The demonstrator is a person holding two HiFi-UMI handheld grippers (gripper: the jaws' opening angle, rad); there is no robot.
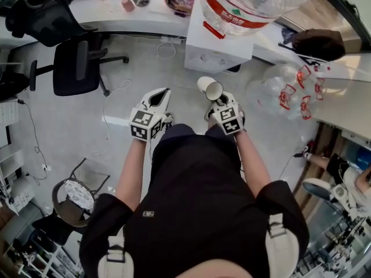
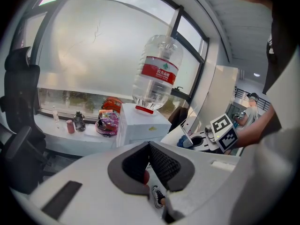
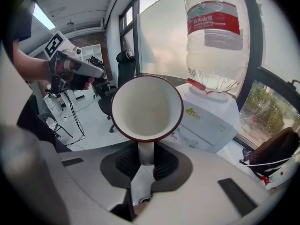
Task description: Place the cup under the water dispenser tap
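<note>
Cup (image 3: 146,108) clamped in right tongs (image 3: 146,162); left tongs (image 2: 149,165) closed, empty

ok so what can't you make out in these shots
- tap: the cup covers part of the dispenser front in the right gripper view; too small to pick out in the head view.
- bottle: upper end cut off by the top edge in the head view.
- cup's base: behind its mouth in the right gripper view.
- sill clutter: too small in the left gripper view.
</note>
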